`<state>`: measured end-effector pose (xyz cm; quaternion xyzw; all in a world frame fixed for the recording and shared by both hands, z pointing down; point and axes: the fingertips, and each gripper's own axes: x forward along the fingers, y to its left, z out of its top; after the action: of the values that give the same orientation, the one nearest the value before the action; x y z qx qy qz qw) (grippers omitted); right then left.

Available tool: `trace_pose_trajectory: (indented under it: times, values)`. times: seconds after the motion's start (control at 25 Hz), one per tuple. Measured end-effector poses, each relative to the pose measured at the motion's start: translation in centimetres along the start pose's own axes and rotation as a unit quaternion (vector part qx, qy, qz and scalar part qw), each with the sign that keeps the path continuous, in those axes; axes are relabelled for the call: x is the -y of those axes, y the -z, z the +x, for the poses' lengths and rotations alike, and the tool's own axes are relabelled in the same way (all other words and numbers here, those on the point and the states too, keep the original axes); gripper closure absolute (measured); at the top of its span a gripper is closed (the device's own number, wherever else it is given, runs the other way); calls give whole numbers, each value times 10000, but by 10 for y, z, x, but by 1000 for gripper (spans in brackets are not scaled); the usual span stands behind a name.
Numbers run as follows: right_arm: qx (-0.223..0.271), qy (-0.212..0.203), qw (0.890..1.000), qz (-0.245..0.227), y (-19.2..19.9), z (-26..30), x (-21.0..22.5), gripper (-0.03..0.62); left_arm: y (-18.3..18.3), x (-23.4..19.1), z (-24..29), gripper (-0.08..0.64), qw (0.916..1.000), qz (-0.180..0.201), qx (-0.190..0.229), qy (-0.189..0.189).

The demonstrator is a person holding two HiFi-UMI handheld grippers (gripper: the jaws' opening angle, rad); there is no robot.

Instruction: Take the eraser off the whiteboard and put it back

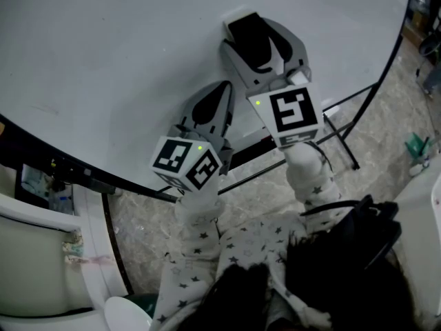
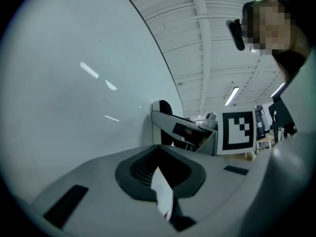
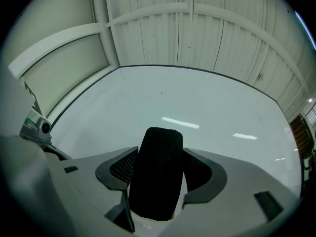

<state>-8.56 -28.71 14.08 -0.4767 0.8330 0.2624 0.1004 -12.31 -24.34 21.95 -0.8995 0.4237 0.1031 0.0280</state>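
Right tongs (image 1: 258, 43) clamp the eraser (image 3: 157, 177) against open whiteboard (image 1: 124, 61); left tongs (image 1: 219, 95), seemingly together, alongside.

Underfoot the floor (image 1: 275, 192) is pale mottled stone with a dull sheen. Some pale, smooth-sided furniture (image 1: 34, 261) crowds one corner, and a small green object (image 1: 415, 145) lies off by the far side. Overhead runs a white ceiling (image 3: 222, 38) of ribbed panels crossed by broad beams (image 2: 201, 48), lit by long strip lights (image 2: 231, 96)

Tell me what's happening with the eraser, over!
Right gripper shut on eraser, at whiteboard. Left gripper shut. Nothing in the way.
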Motion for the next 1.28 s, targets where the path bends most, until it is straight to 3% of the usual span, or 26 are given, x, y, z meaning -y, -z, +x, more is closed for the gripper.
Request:
trace_pose_trajectory:
  times: [0.52,0.6,0.76,1.04,1.28]
  values:
    - [166,31,9999,6,1,4,2,330,8,-5,0,559,9999,-105,-75,-79]
    - [169,-5,9998,79,2,5,3,273,9,-5,0,558,9999,-125,-78,-81]
    - [241,-81,9997,60,1,3,0,272,9,-6,-2,559,9998,-126,-73,-108]
    - [381,21,9988,296,-3,-18,3,273,8,-4,-5,558,9998,-103,-39,-144]
    - [524,-148,9967,608,-4,-22,-5,275,13,-7,0,559,9998,-133,-99,-90]
